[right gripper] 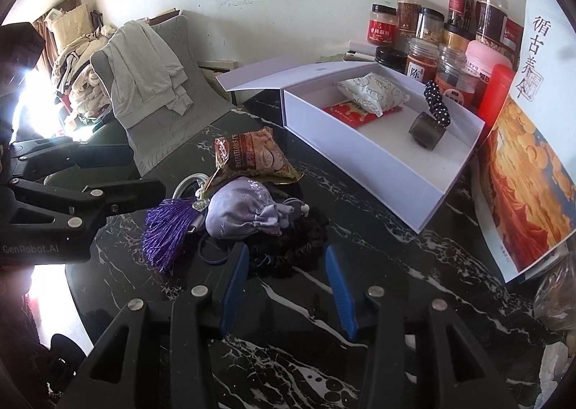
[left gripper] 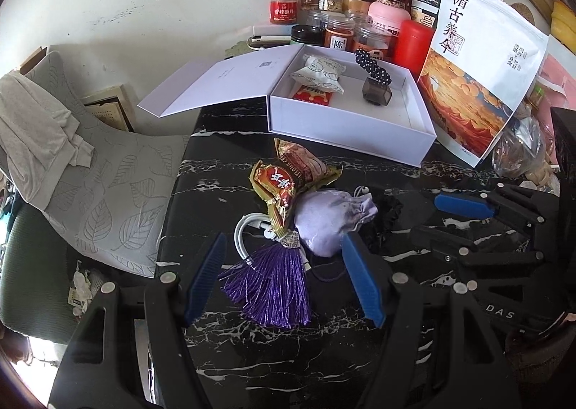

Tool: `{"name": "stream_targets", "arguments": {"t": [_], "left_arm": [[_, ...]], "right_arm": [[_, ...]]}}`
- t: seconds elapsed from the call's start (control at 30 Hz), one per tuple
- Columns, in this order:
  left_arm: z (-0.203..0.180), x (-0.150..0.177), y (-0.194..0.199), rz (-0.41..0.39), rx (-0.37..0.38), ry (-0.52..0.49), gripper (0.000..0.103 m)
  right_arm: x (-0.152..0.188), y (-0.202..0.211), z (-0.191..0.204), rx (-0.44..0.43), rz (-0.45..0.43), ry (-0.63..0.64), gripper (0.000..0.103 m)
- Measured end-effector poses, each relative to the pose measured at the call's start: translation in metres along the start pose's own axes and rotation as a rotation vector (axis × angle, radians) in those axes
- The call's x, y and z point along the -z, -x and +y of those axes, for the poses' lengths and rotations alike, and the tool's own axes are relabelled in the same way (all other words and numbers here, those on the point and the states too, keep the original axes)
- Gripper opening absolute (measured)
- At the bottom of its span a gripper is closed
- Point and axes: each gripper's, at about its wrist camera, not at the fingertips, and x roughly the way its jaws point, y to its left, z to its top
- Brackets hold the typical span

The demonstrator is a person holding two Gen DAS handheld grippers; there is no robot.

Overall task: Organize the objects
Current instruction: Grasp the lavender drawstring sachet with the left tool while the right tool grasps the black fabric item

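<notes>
Left wrist view shows our left gripper (left gripper: 284,276) with fingers spread wide and empty, over the purple tassel (left gripper: 273,286) and lilac pouch (left gripper: 327,218) on the black marble desk (left gripper: 288,355). Just beyond lies a snack packet (left gripper: 277,186) printed with red Chinese characters. Far right stands a white bag (left gripper: 482,60) lettered 循古养本, beside the open white box (left gripper: 345,121). Our right gripper (right gripper: 288,283), marked "DAS", also hangs released, near a black scrunchie (right gripper: 291,247); the left body reads "GenRobot.AI".
</notes>
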Motion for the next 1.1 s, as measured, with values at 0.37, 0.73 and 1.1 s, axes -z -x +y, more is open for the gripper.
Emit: {"name": "stream_targets", "arguments": {"t": [0.37, 0.73, 1.1], "left_arm": [[0.008, 0.006, -0.027, 0.011, 0.073, 0.002, 0.066], [-0.007, -0.005, -0.049, 0.027, 0.155, -0.027, 0.066], [-0.037, -0.014, -0.074, 0.051, 0.187, -0.086, 0.066]], "right_arm": [[0.000, -0.038, -0.012, -0.012, 0.053, -0.030, 0.045], [-0.001, -0.059, -0.026, -0.039, 0.076, -0.062, 0.019], [0.012, -0.048, -0.045, 0.000, 0.092, -0.074, 0.013]]}}
